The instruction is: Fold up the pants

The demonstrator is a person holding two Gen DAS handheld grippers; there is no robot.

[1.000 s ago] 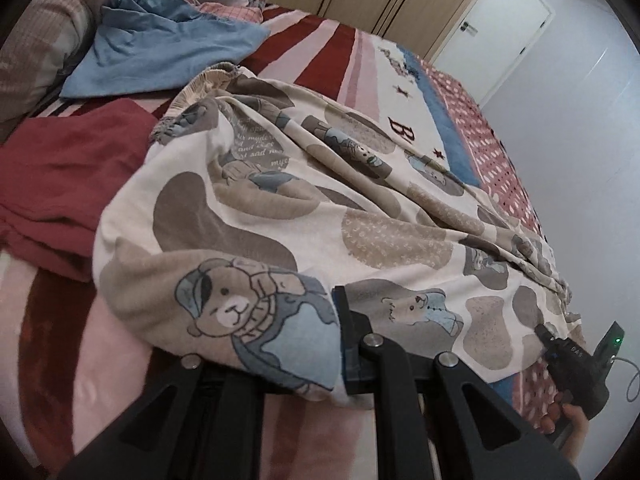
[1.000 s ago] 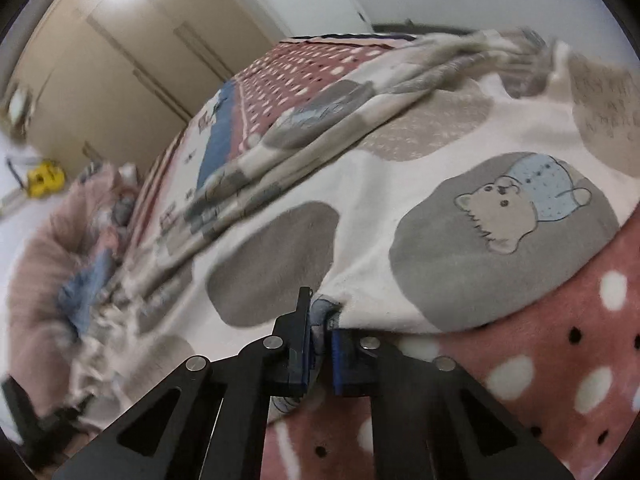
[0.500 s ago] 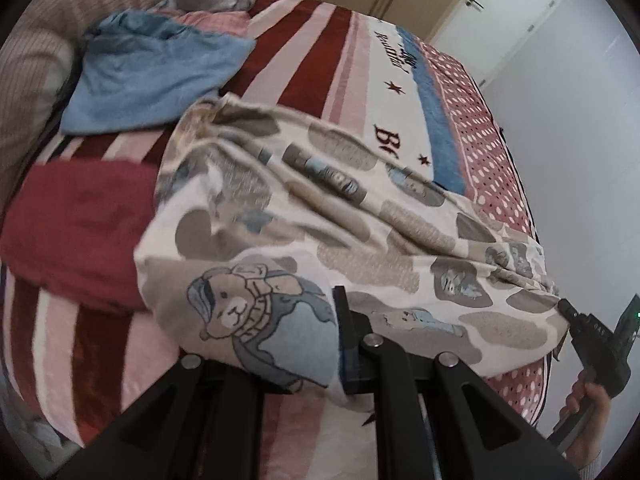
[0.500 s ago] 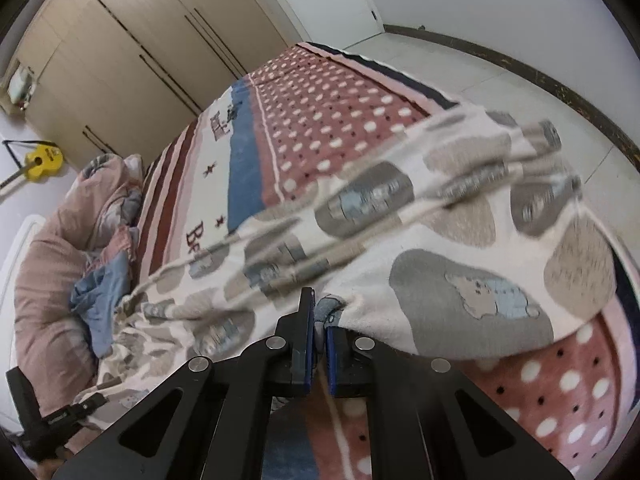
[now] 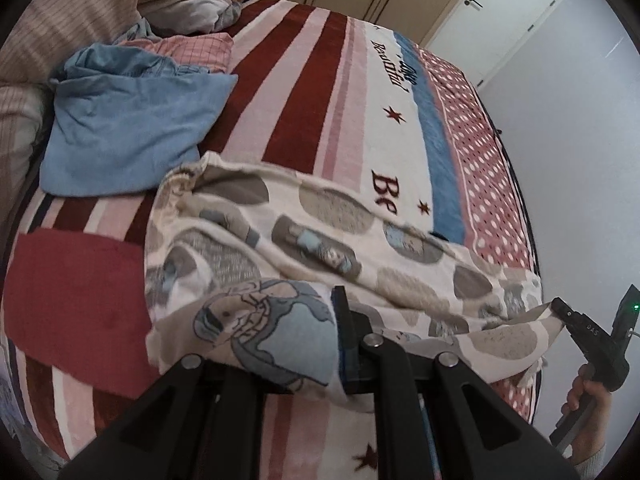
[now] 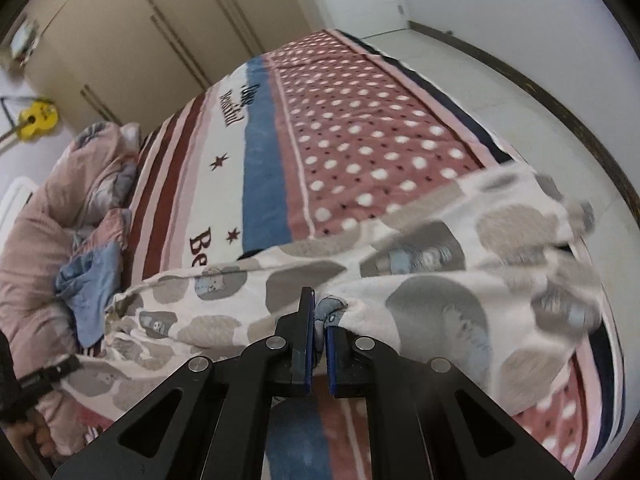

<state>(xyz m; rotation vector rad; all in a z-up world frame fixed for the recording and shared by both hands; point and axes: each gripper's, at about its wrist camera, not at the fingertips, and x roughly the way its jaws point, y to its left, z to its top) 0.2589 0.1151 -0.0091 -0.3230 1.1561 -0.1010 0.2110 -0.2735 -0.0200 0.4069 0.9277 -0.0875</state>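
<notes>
The pants are cream with grey patches and blue bear prints. They hang stretched above the striped bed blanket between my two grippers. My left gripper is shut on one edge of them, with cloth draped over its left finger. My right gripper is shut on the other edge of the pants, which sag to both sides. The right gripper also shows in the left wrist view, and the left gripper shows at the left edge of the right wrist view.
A blue garment and a pink checked one lie near the pillows. A red cloth lies on the bed blanket. Wardrobes, a door and the floor lie beyond.
Both grippers have risen and drawn back with the pants, lifting them off the bed and pulling them taut between them. More of the blanket shows beyond.
</notes>
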